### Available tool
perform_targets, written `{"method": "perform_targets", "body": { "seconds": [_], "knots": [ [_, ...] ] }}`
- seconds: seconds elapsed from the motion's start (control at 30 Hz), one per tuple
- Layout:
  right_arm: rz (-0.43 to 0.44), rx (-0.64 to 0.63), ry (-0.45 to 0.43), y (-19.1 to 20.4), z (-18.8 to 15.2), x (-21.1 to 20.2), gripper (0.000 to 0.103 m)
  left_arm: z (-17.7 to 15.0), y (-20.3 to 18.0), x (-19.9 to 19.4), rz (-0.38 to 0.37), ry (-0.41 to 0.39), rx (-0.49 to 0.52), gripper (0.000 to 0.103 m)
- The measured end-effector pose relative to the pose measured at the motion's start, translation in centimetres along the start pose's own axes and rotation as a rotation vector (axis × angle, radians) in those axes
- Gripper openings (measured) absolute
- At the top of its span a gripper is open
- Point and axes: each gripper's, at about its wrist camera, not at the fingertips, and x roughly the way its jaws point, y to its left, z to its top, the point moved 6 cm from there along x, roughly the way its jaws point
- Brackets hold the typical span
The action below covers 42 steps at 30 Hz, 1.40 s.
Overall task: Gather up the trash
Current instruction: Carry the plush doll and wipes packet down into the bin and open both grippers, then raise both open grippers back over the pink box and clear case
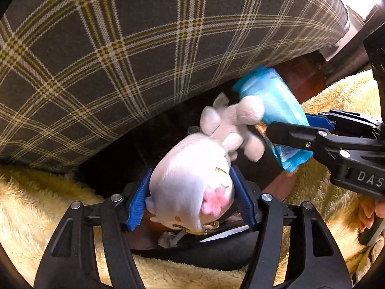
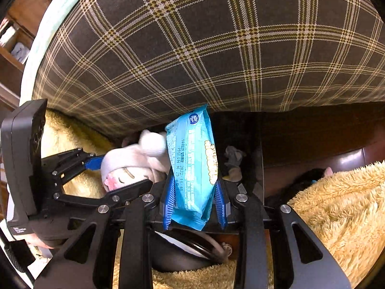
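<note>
My left gripper (image 1: 191, 169) is shut on a white plush toy (image 1: 192, 187) with pink patches, whose head is squeezed between the blue pads (image 1: 138, 202). Its limbs stick out ahead. From the right comes my right gripper (image 1: 288, 122), shut on a light blue wipes packet (image 1: 276, 101) that touches the toy's limbs. In the right wrist view the packet (image 2: 192, 144) stands upright between the pads of my right gripper (image 2: 195, 180). Just left of it is my left gripper (image 2: 119, 173) with the plush toy (image 2: 134, 161). Both are held over a dark gap.
A dark plaid cushion (image 1: 120, 60) overhangs the gap. Yellow fluffy blanket (image 1: 36, 204) lies on both sides (image 2: 336, 204). A black round container (image 2: 182, 252) sits below the grippers. A crumpled grey scrap (image 2: 233, 159) lies in the gap. Brown wooden frame (image 1: 303, 79) runs behind.
</note>
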Motion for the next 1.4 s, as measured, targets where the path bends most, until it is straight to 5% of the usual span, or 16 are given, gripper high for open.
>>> {"method": "perform_targets", "body": {
  "seconds": [0.1, 0.2, 0.33, 0.6, 1.07, 1.4],
  "knots": [
    [-0.002, 0.012, 0.004, -0.4, 0.3, 0.3, 0.034, 0.0, -0.6, 0.2, 0.0, -0.011, -0.007, 0.062],
    [-0.004, 0.02, -0.007, -1.0, 0.3, 0.3, 0.049, 0.2, -0.4, -0.4, 0.011, -0.027, -0.01, 0.071],
    [-0.007, 0.038, -0.029, -1.5, 0.6, -0.2, 0.051, 0.4, -0.4, -1.2, 0.038, -0.049, -0.009, 0.075],
    [-0.042, 0.068, -0.143, -2.3, 2.3, -4.1, 0.082, 1.1, -0.1, -4.5, 0.12, -0.164, 0.009, 0.085],
    [-0.104, -0.066, -0.448, 0.1, 10.0, -18.4, 0.094, 5.5, -0.1, -19.9, 0.126, -0.505, 0.054, 0.094],
    [-0.092, -0.124, -0.501, 2.7, 17.8, -20.2, 0.095, 11.7, 5.1, -25.2, 0.198, -0.643, -0.076, 0.095]
  ]
}}
